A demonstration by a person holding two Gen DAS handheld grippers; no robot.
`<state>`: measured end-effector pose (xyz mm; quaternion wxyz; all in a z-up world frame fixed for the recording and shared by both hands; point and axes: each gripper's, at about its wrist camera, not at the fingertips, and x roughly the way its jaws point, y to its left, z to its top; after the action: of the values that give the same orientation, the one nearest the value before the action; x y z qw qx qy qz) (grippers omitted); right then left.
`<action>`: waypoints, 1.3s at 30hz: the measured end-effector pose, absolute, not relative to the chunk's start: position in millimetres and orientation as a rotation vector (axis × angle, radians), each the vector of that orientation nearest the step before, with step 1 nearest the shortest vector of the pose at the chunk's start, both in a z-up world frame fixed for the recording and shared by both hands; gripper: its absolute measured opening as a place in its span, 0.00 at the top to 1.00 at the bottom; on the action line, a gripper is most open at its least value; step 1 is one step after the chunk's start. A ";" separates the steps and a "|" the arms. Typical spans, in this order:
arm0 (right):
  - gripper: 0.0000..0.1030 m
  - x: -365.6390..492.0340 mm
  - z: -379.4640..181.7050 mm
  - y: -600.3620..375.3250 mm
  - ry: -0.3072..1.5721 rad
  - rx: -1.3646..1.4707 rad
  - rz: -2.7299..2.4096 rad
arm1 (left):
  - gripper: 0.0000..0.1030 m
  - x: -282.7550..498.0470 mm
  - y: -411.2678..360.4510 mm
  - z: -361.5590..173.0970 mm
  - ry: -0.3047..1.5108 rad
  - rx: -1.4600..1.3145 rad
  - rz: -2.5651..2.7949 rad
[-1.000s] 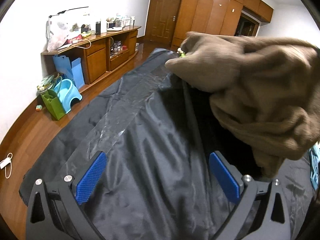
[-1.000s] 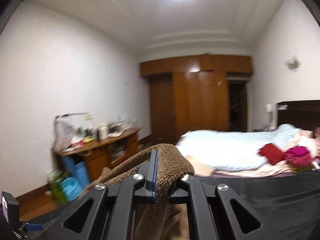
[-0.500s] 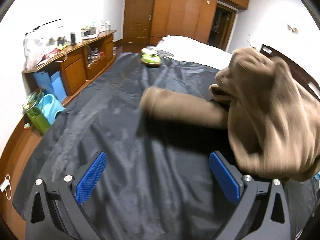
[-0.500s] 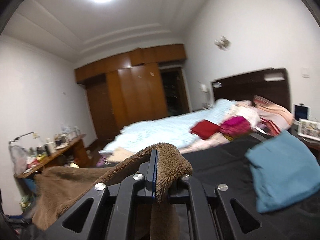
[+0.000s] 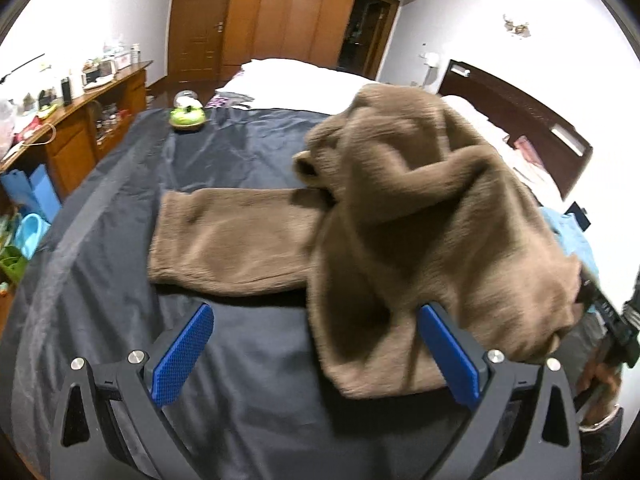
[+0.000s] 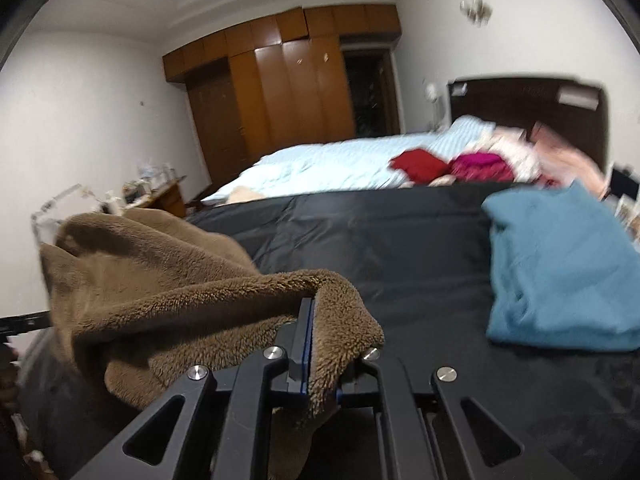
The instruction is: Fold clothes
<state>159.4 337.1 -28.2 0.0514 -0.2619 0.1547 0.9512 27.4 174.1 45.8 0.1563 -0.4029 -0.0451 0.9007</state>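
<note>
A brown fleece garment (image 5: 420, 216) lies bunched on the dark bed cover (image 5: 240, 152), one sleeve stretched flat to the left. My left gripper (image 5: 316, 354) is open and empty, low over the cover, with the garment's near edge between its blue pads (image 5: 180, 354). My right gripper (image 6: 316, 344) is shut on an edge of the brown garment (image 6: 160, 288) and holds it just above the cover (image 6: 380, 248). In the left wrist view the right gripper shows at the far right edge (image 5: 608, 320).
A folded teal garment (image 6: 560, 264) lies on the cover to the right. Red and magenta clothes (image 6: 452, 166) sit on the light blue bedding behind. A green object (image 5: 187, 114) rests at the cover's far end. A wooden sideboard (image 5: 80, 128) lines the left wall.
My right gripper has swung the brown garment down from the air onto the cover, and a sleeve now lies flat. The left gripper stayed open and tilted toward the bed's head.
</note>
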 end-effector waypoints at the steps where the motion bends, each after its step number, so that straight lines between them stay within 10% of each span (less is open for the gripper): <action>1: 0.92 154.3 -29.2 351.2 0.523 -0.817 2.904 | 0.00 27.6 179.6 45.7 -0.125 -1.154 2.566; 5: 0.85 156.0 -16.3 400.9 0.611 -0.887 2.951 | 0.00 35.6 202.9 48.0 -0.087 -1.131 2.516; 7: 0.62 150.4 -16.2 428.5 0.622 -0.920 2.973 | 0.00 42.6 216.5 48.9 -0.065 -1.100 2.465; 9: 0.11 159.7 0.4 462.7 0.615 -0.916 2.993 | 0.00 49.9 229.2 49.9 -0.042 -1.069 2.416; 27: 0.11 99.1 121.5 494.2 0.222 -0.697 3.212 | 0.00 73.1 185.8 51.8 -0.075 -0.989 2.417; 39: 0.11 41.8 44.4 273.4 -0.451 -0.926 3.333 | 0.00 75.7 81.1 46.9 -0.279 -1.028 2.616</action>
<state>41.8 273.4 44.4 -0.1725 -0.2613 -0.1274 0.9411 75.7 81.1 46.9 0.1580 -0.3593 -0.0975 0.9146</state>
